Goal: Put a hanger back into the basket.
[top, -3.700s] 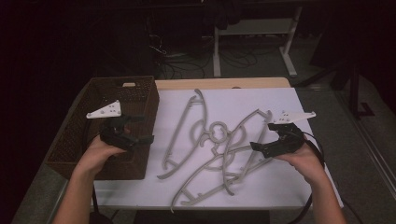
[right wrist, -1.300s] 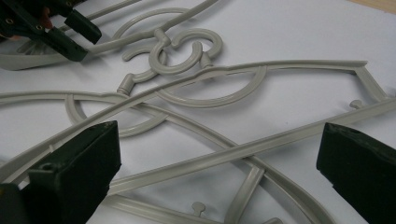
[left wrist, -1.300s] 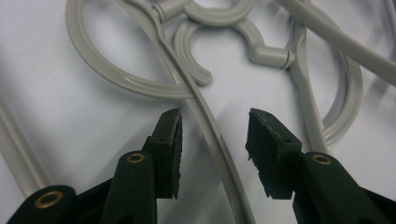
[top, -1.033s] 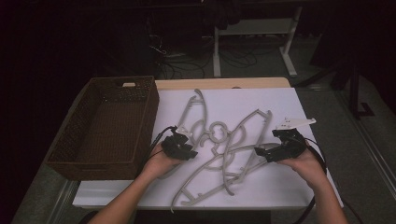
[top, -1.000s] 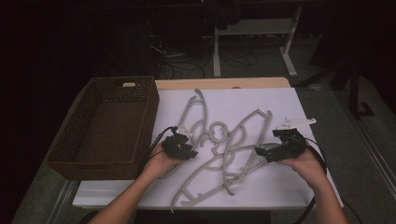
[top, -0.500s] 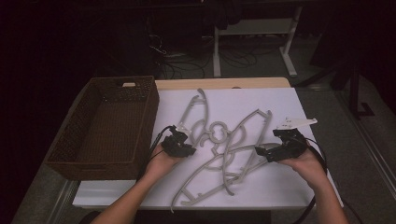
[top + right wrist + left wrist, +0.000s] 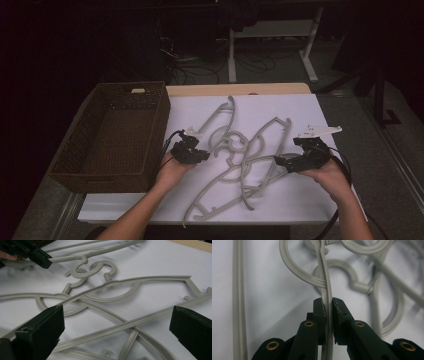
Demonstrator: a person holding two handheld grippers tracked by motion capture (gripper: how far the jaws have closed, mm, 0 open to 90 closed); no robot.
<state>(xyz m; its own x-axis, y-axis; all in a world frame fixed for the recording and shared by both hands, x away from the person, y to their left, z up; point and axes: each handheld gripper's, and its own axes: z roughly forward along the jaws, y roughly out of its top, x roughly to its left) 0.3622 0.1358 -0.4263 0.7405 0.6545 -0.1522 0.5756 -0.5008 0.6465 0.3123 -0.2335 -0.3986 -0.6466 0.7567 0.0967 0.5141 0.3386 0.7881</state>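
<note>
Your left gripper (image 7: 328, 315) has just been closing and now pinches the thin grey bar of a plastic hanger (image 7: 325, 277), at the left of the tangled pile on the white sheet (image 7: 300, 110). Your right gripper (image 7: 282, 161) is spread wide over the pile's right side.

Table (image 7: 240, 90) carries a white sheet (image 7: 300, 200). A tangle of grey hangers (image 7: 250, 165) lies on the sheet; a wicker basket (image 7: 112, 172) sits at its left edge.
</note>
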